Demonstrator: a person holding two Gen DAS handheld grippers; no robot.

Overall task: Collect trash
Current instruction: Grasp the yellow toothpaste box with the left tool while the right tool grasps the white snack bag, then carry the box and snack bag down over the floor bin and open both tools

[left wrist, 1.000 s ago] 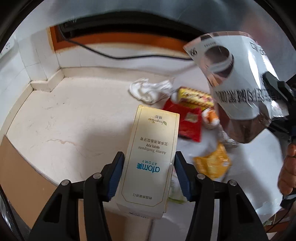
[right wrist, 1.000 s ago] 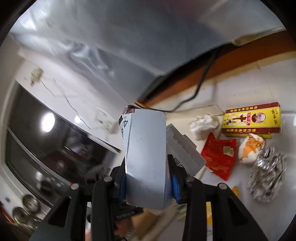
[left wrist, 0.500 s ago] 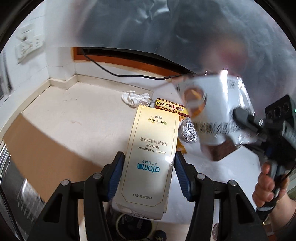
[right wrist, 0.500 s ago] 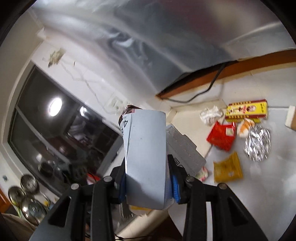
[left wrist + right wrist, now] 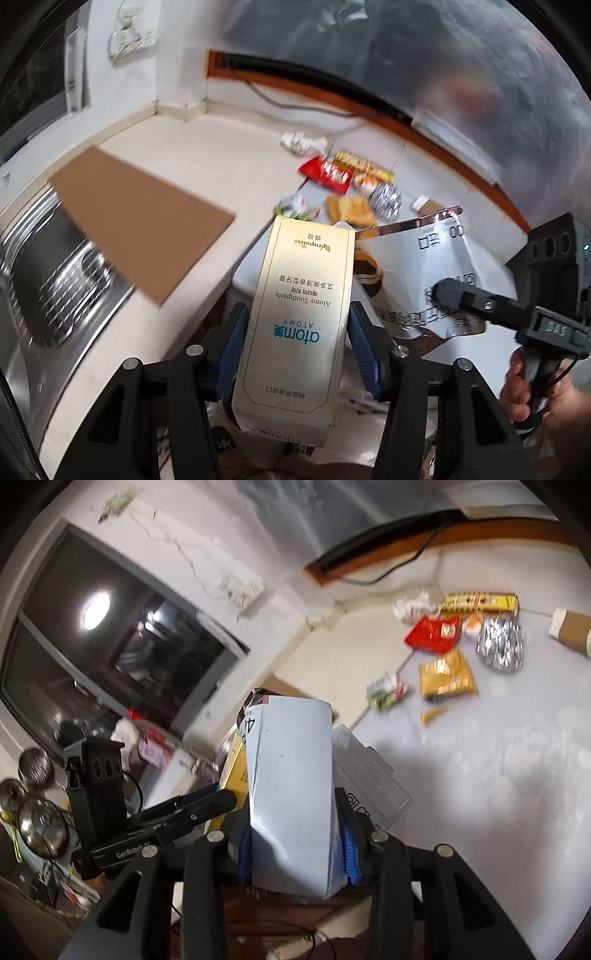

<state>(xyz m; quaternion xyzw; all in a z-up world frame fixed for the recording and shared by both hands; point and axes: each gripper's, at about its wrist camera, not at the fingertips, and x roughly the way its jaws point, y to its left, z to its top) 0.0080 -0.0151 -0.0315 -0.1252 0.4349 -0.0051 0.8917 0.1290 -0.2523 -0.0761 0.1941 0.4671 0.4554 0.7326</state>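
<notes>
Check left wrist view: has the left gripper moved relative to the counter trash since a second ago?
Yes. The left gripper, shut on the cream toothpaste box, has pulled back from the red wrapper: the trash pile looks smaller and farther, and the steel sink has come into view.

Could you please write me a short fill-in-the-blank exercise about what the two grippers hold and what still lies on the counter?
1. The left gripper is shut on a cream ____ box.
2. The right gripper is shut on a pale ____ carton.
3. The crumpled foil ball lies on the ____.

Missing words: toothpaste; blue; counter
</notes>
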